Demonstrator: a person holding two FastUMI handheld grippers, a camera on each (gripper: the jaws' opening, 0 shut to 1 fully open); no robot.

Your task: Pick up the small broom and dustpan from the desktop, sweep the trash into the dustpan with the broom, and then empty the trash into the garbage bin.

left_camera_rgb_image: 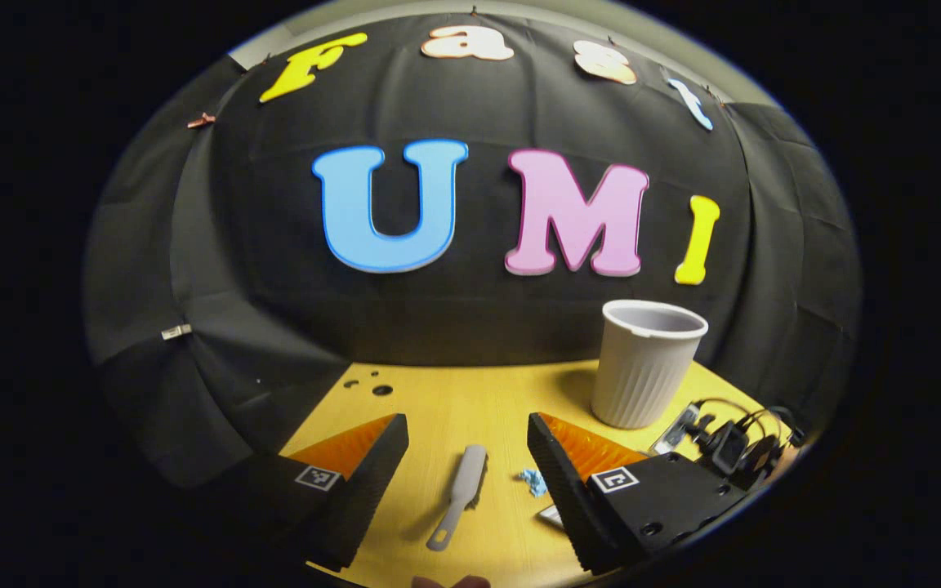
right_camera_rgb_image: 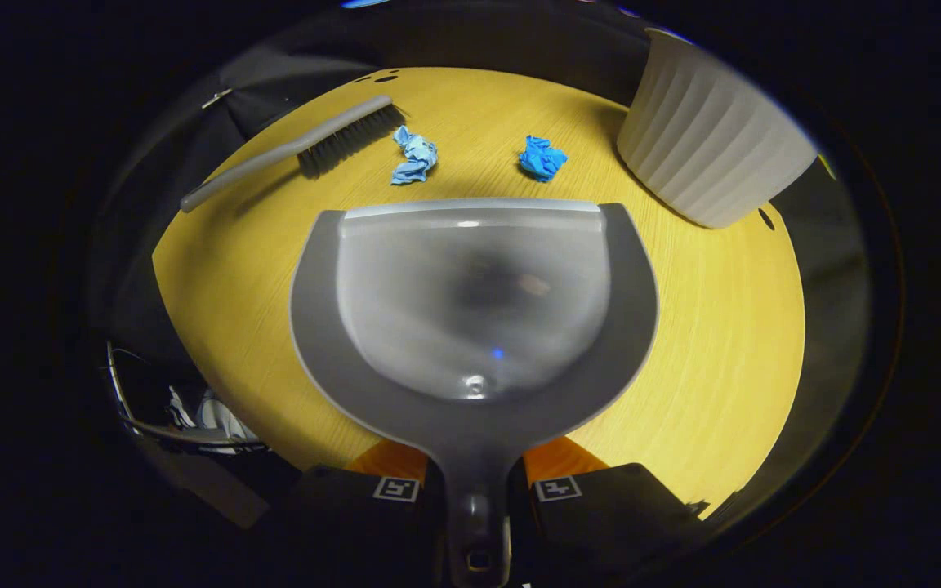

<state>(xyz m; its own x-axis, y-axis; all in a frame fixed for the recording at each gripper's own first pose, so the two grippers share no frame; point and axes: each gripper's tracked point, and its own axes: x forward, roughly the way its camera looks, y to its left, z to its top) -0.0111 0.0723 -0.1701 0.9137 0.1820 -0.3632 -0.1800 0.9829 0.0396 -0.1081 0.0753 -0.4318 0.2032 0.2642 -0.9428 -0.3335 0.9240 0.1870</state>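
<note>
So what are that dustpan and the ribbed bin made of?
The dustpan looks like moulded plastic: a smooth grey rim around a glossy, translucent scoop that shows soft reflections. The bin also looks plastic, matte off-white, with even vertical ribs and a rolled lip. The crumpled blue scraps seem to be paper or tissue; I can't tell which.

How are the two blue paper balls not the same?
The left paper ball is pale blue and long; the right paper ball is brighter blue and bunched tight. The left one lies by the broom bristles; the right one lies apart, nearer the bin. Both are crumpled, lying on the table past the dustpan.
</note>
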